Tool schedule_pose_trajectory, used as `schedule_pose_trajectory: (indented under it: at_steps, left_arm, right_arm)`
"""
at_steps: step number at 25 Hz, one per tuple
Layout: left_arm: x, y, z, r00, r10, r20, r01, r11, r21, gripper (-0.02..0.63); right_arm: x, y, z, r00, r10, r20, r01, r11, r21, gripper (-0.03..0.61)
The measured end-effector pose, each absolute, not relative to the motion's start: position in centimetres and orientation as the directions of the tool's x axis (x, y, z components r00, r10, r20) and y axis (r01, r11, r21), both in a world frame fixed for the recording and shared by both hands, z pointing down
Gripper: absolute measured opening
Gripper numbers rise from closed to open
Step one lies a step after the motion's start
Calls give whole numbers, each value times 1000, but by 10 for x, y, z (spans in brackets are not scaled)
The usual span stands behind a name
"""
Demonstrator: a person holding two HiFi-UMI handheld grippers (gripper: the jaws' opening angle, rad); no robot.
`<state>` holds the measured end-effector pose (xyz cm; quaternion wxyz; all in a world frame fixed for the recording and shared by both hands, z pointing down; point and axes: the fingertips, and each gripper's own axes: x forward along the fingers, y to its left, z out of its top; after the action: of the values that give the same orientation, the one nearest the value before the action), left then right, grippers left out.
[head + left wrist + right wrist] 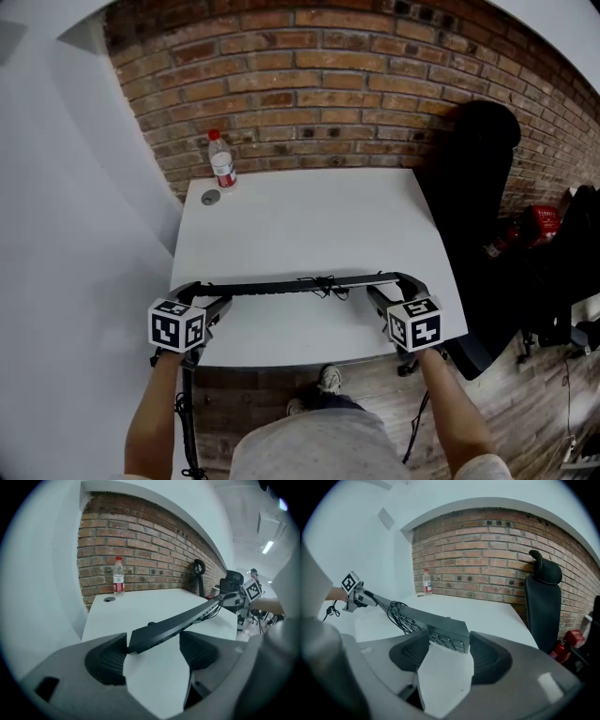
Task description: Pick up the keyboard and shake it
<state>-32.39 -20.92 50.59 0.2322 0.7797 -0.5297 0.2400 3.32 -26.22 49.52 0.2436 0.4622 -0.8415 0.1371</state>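
left gripper (204,293) and right gripper (394,289) clamp the keyboard (300,285); bottle (222,161) contents unclear.

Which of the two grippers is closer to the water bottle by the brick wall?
Left. The left gripper holds the keyboard at the end on the bottle side of the table. The right gripper holds the opposite end, farther away.

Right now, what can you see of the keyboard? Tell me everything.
The keyboard is slim, black and plastic-looking. It is held above the white table and appears nearly edge-on in the head view. The left gripper clamps one end and the right gripper the other. Rows of dark keys show in the right gripper view. Its black cable hangs bunched near the middle.
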Motion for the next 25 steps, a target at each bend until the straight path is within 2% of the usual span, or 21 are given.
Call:
schedule_pose_trajectory:
  at_steps: [25]
  left_arm:
    - [-318,-154,550,255,-644,721,-870,-479,-120,342]
  right_arm:
    - [42,-197,537,-277,-713,644,-844,501,192,261]
